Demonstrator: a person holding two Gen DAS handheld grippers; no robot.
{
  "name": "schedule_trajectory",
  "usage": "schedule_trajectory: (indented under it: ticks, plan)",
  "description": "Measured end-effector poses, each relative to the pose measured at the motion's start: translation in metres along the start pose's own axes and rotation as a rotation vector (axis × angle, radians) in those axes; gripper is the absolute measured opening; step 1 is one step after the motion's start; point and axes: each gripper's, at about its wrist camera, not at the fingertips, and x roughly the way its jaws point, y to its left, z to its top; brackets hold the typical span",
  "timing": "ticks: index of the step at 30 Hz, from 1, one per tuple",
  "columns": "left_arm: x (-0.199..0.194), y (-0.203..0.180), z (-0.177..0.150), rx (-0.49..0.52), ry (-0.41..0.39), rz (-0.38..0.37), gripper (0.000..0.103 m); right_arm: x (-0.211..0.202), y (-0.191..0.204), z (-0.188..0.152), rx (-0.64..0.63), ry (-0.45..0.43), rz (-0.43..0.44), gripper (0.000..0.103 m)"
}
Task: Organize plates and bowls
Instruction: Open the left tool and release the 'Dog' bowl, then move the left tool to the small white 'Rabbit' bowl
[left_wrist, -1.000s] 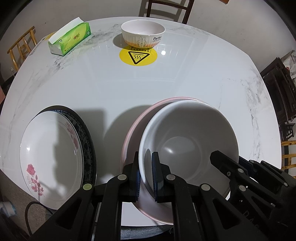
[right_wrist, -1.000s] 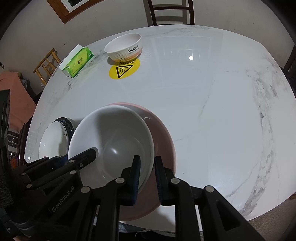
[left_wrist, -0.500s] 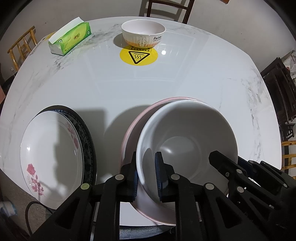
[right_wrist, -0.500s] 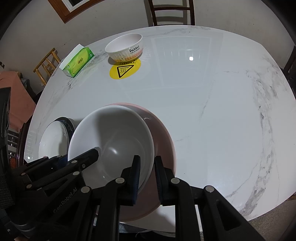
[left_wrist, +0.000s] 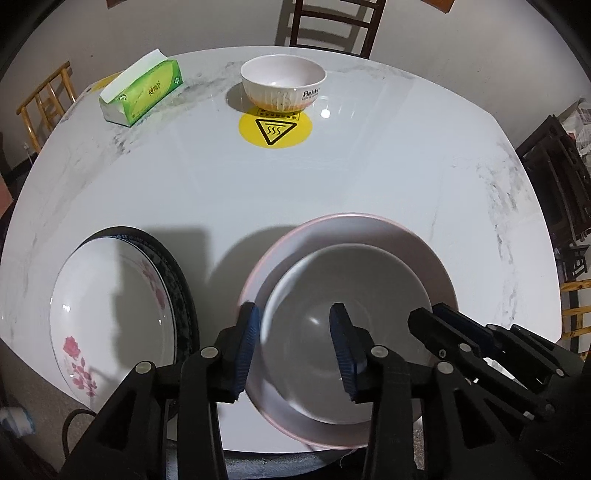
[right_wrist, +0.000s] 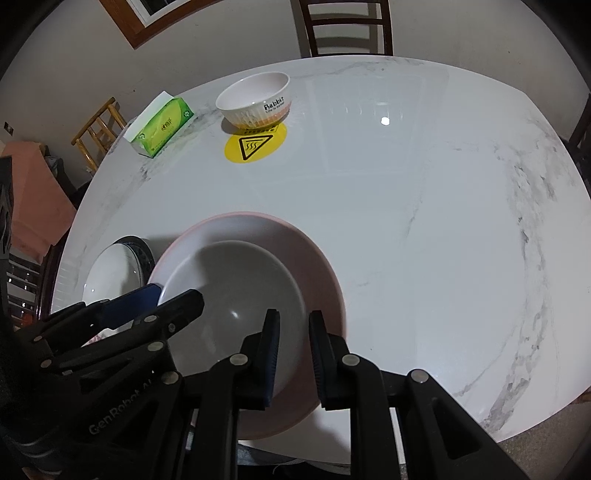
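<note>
Changes, near edge of table:

- Left gripper (left_wrist: 293, 314): was clamped tight on the near-left rim of the white bowl (left_wrist: 369, 288); jaws now well apart and opening. Rim still between the pads, touching neither.
- White bowl: earlier held up and tilted, its far rim level w/ or covering the rim of the pink bowl (left_wrist: 332, 221) beneath. Now dropped lower, sitting nested inside the pink one. Looks smaller in both views; near-left edge blurred in left wrist view.
- Pink bowl: broad band of its inner wall now exposed along far and left sides; before only a thin crescent showed.
</note>
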Motion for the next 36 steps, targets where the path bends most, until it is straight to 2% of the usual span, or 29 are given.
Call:
schedule_trajectory:
  ticks: [17,25,27,29,36]
  plan:
    - [-0.012,0.000,0.002,0.030,-0.064,-0.008,0.041,-0.002,-0.001,0.003,-0.006,-0.026,-0.002,0.018]
    - [-0.024,0.003,0.007,0.040,-0.139,0.011,0.043,0.000,-0.002,0.011,-0.003,-0.027,0.004,0.018]
    - [-0.026,0.004,0.008,0.050,-0.159,0.015,0.046,-0.004,-0.001,0.012,-0.004,-0.039,0.011,0.018]
    - [-0.029,0.005,0.011,0.047,-0.184,0.008,0.054,-0.007,-0.002,0.014,-0.005,-0.050,0.014,0.018]
    - [-0.035,0.012,0.014,0.048,-0.232,0.038,0.055,-0.016,-0.005,0.019,-0.013,-0.078,0.027,0.018]
